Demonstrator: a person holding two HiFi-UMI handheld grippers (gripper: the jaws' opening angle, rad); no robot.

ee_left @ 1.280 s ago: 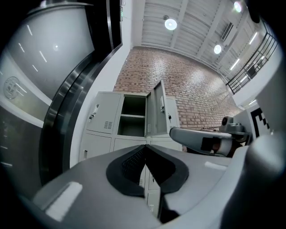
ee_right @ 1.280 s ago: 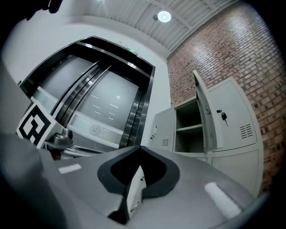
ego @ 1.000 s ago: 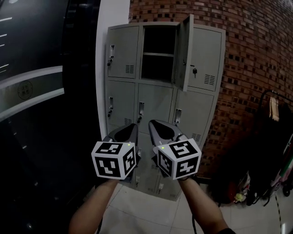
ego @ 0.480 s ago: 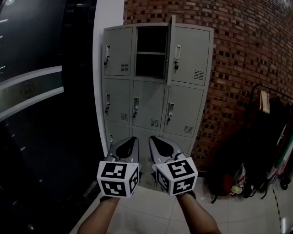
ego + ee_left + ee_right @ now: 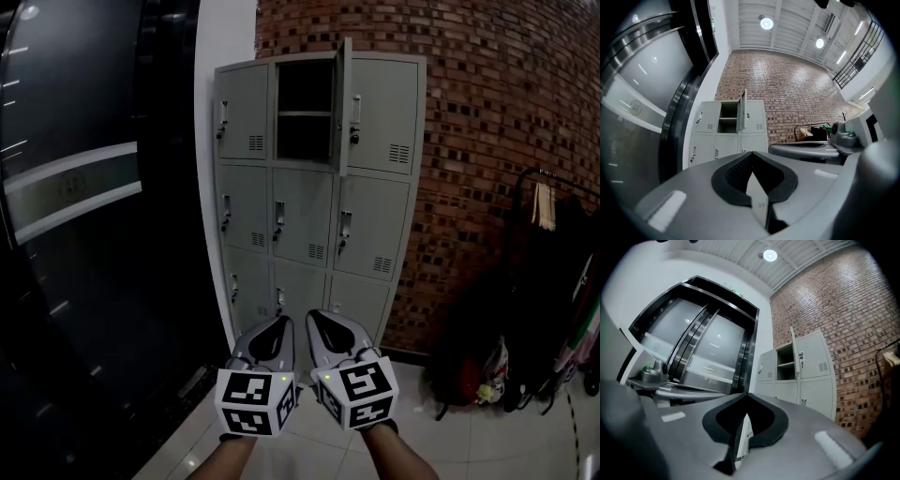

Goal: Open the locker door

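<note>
The left gripper (image 5: 280, 322) and right gripper (image 5: 315, 318), jaws together and empty, have been drawn back; the locker door (image 5: 344, 103) is judged opened.

You're in the locker area of a large public or work building: a bank of grey metal lockers (image 5: 302, 216) against a brick wall (image 5: 497, 122), a tiled floor (image 5: 469, 450), a coat rack (image 5: 561, 178) hung with clothes, and high ceiling lights (image 5: 766, 23)
</note>
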